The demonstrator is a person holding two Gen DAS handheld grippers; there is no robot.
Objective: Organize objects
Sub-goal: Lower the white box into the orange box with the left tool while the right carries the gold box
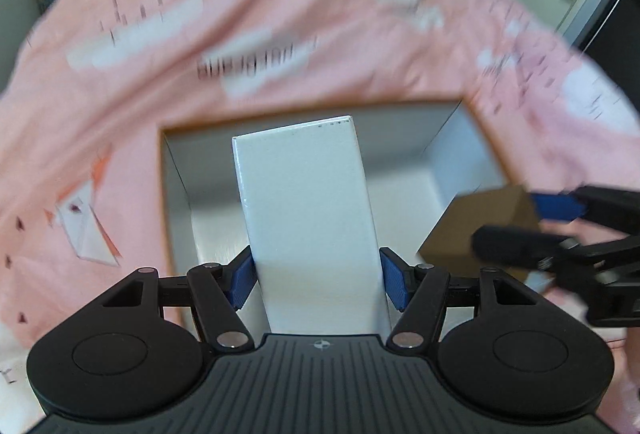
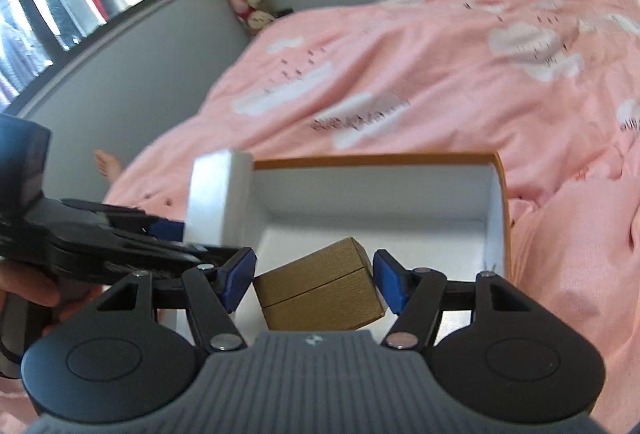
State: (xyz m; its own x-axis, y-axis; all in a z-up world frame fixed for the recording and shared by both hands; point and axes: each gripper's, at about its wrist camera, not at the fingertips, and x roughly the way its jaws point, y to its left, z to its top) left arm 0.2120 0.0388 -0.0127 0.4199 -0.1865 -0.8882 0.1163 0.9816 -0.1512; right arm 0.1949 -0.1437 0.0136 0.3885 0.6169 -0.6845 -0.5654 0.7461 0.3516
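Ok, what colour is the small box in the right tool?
Golden brown box, finely ribbed; clearest in the right wrist view.

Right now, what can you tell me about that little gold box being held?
The gold box is small, boxy, apparently ribbed cardboard, with a seam where lid meets base. It sits tilted, pinched between the blue pads of the right tool, hanging over the open white tray on the pink bed. From the left camera it looks plain brown. Whether it touches the tray floor cannot be told.

Smooth matt white carton [image 1: 308, 202], ribbed gold cardboard box [image 2: 320, 286], soft pink cotton bedcover [image 2: 440, 74].
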